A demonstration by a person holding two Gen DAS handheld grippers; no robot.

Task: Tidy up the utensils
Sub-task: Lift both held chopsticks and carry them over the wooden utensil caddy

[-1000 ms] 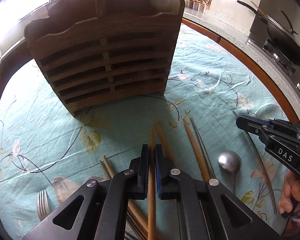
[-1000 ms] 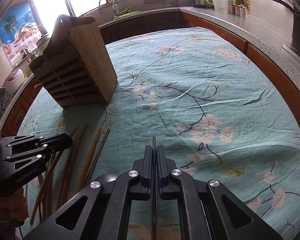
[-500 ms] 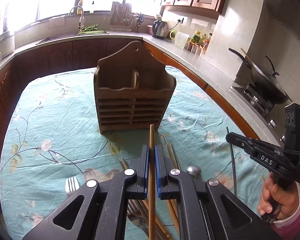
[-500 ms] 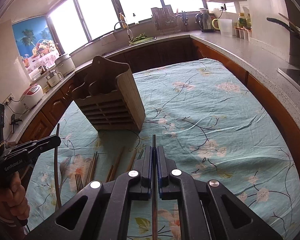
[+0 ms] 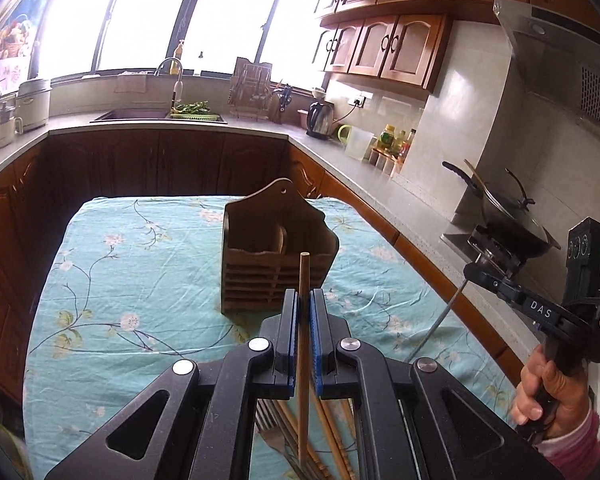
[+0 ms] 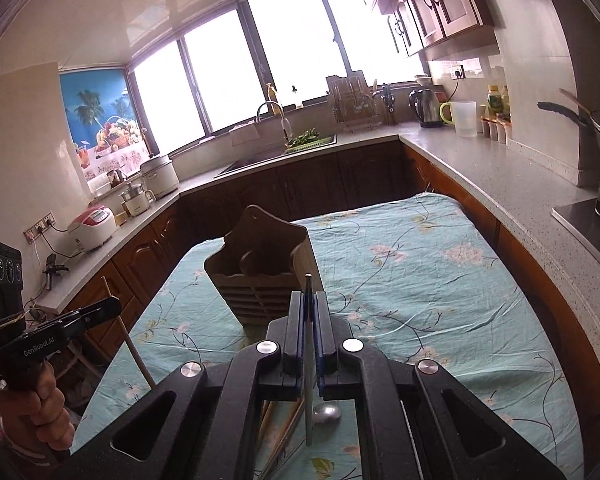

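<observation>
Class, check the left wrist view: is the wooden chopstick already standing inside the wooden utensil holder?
No, the wooden chopstick is clamped in the left hand-held gripper, short of the wooden utensil holder.

Both claws, left (image 5: pixel 304 300) and right (image 6: pixel 308 300), clamped tight.

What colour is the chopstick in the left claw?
Light brown wood, the chopstick shows best in the left wrist view.

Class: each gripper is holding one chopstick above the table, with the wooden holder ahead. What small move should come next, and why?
Probably carry the left gripper forward over the wooden utensil holder and tip its wooden chopstick downward. The holder's top compartments look empty, and the right gripper holds a metal chopstick that could follow.
</observation>
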